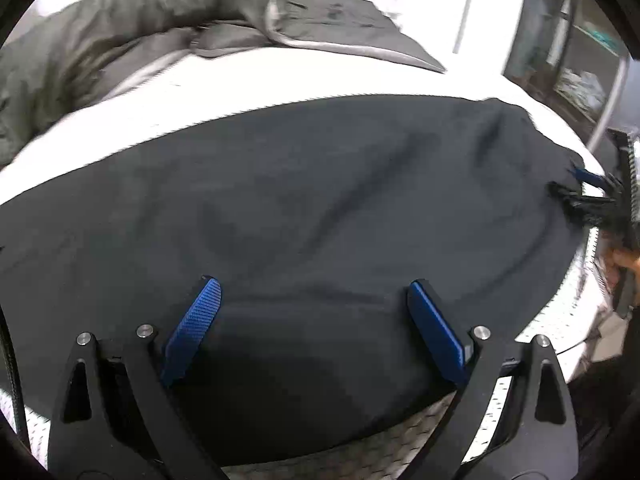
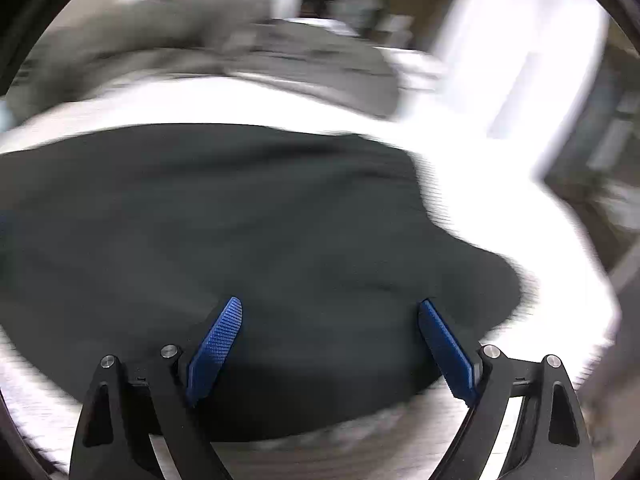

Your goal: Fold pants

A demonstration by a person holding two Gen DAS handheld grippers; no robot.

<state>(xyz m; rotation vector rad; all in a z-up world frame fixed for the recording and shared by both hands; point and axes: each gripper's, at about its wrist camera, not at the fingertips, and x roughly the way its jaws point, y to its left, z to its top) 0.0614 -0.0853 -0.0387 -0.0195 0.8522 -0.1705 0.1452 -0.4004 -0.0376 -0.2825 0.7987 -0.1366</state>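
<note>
Black pants, flat on white bed, both tools empty.
Left gripper and right gripper jaws apart; pinch both fabric layers at the edge nearest the grippers before lifting.

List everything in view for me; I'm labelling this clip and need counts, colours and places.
pants: one, black, spread flat on the bed, in front of both grippers
bed: one, white sheet, under the pants
blanket: one, grey-green, bunched at the far side of the bed
shelf: one, dark, right background, contents too blurred to tell
left gripper: one, black with blue fingers, open, over the near edge of the pants
right gripper: one, black with blue fingers, open, over the pants; also seen at the right edge of the left wrist view
hand: one, partly seen at the right edge, behind the right gripper
</note>
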